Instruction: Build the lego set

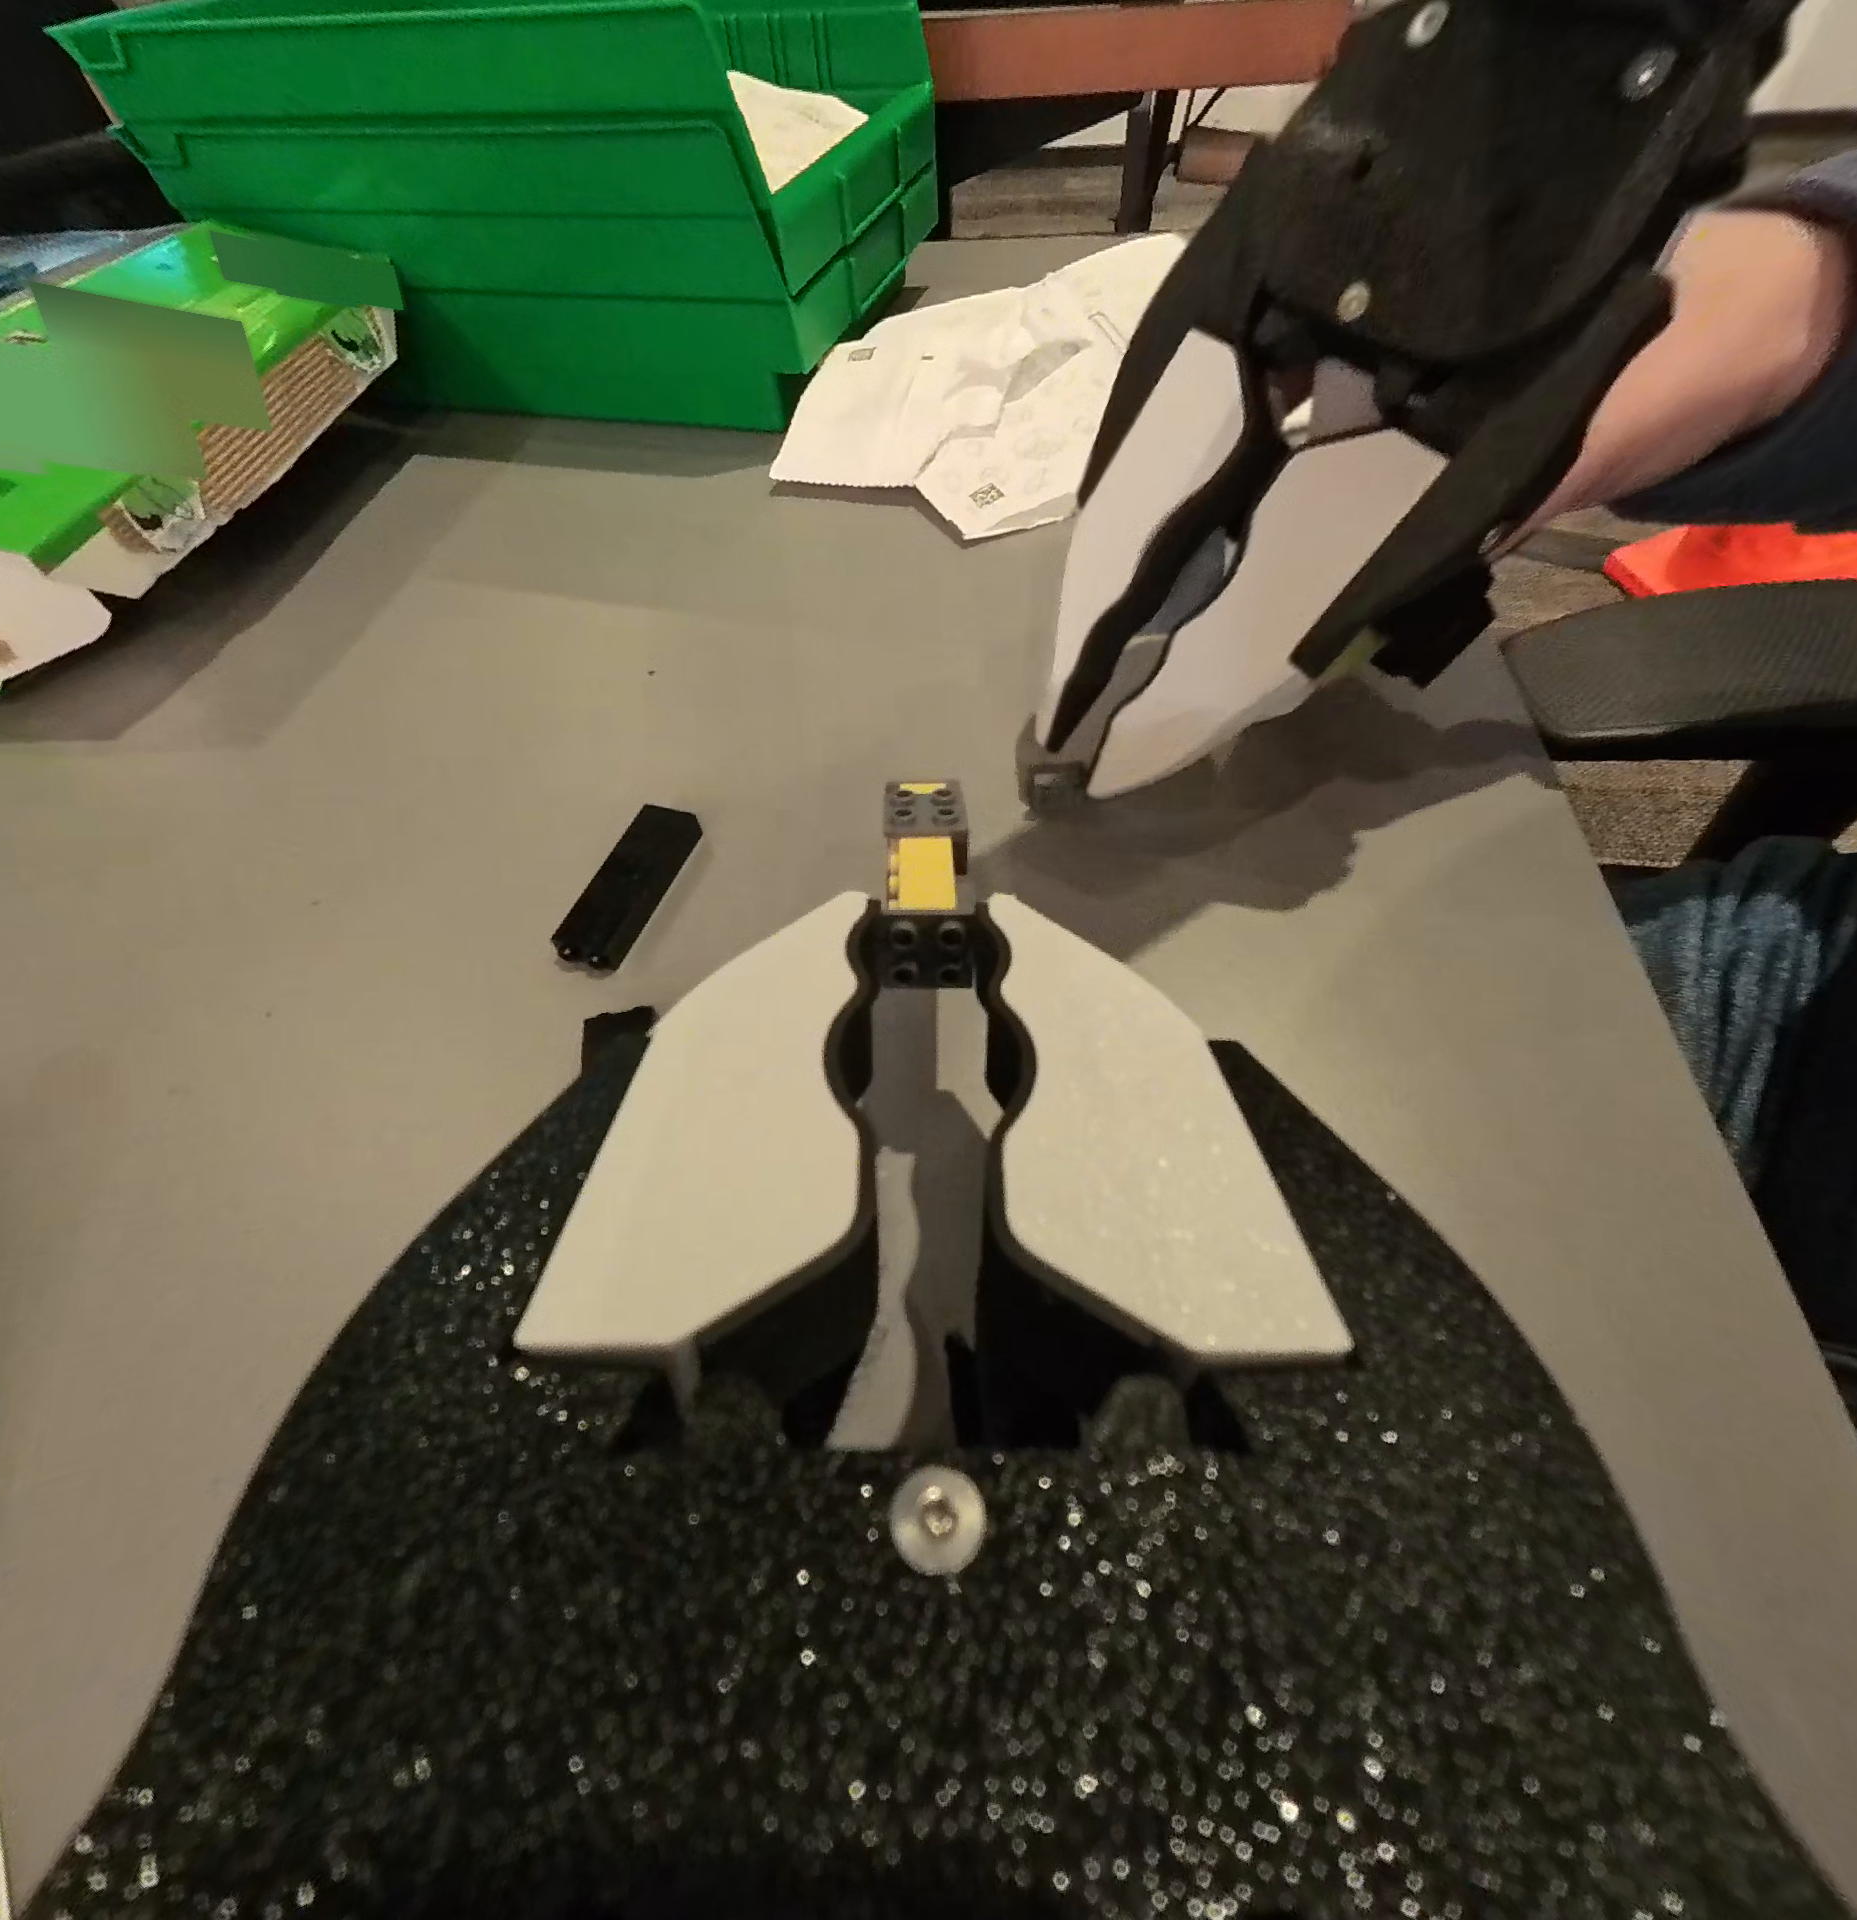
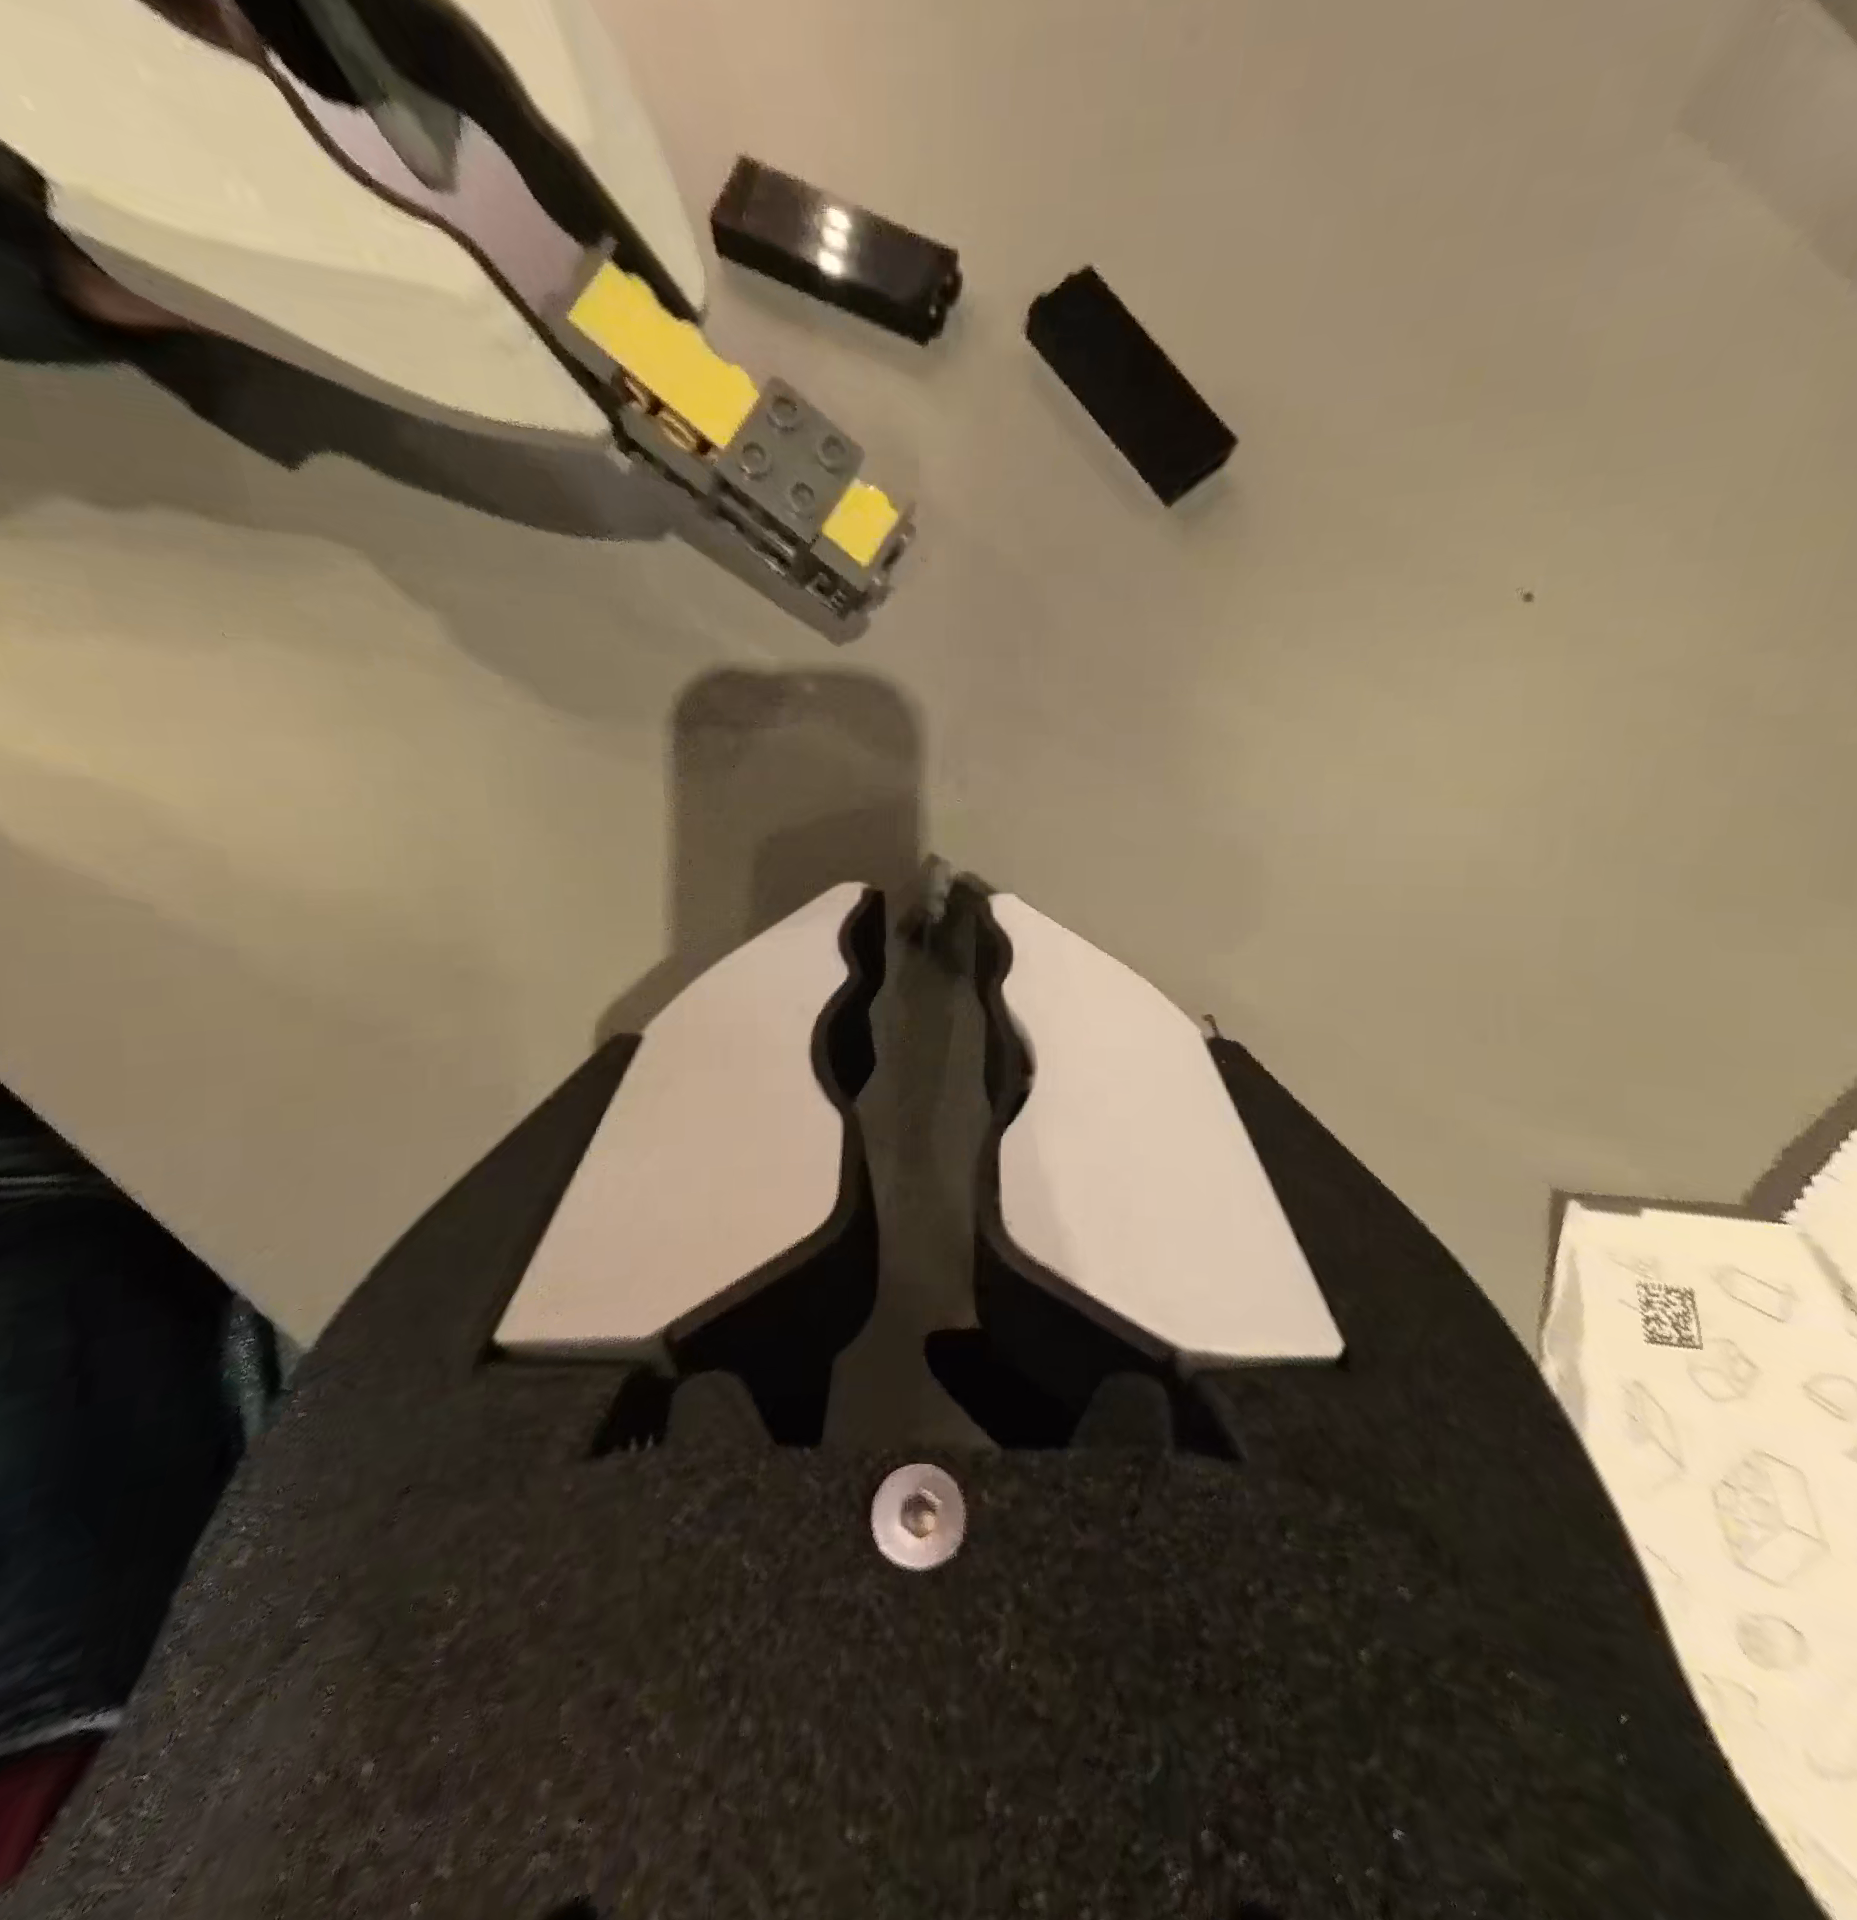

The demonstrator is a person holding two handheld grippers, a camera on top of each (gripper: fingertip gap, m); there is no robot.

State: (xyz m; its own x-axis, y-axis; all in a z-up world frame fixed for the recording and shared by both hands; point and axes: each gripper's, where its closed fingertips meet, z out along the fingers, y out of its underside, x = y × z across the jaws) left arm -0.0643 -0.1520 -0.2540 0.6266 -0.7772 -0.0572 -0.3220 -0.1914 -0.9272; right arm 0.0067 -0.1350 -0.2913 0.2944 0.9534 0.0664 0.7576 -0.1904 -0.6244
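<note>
My left gripper (image 1: 926,925) is shut on one end of a long grey and yellow lego assembly (image 1: 922,831) and holds it out over the grey table. The assembly (image 2: 758,457) also shows in the right wrist view, sticking out of the left gripper (image 2: 623,332). My right gripper (image 2: 929,904) is shut on a small grey lego piece (image 2: 934,883). In the left wrist view the right gripper (image 1: 1054,774) points down at the table just right of the assembly, small grey piece (image 1: 1056,787) at its tips. Two black bricks (image 2: 836,249) (image 2: 1132,384) lie on the table.
Stacked green bins (image 1: 550,197) and a green cardboard box (image 1: 155,416) stand at the back left. White instruction sheets (image 1: 955,405) (image 2: 1734,1507) lie at the back. One black brick (image 1: 628,888) lies left of the assembly. The table edge (image 1: 1630,987) and a chair are at the right. My hands' fingertips stand some 9 centimetres from each other. About 9 centimetres separates my left fingertips from the black brick (image 1: 628,888). Look for it in the right wrist view (image 2: 1112,369) too.
</note>
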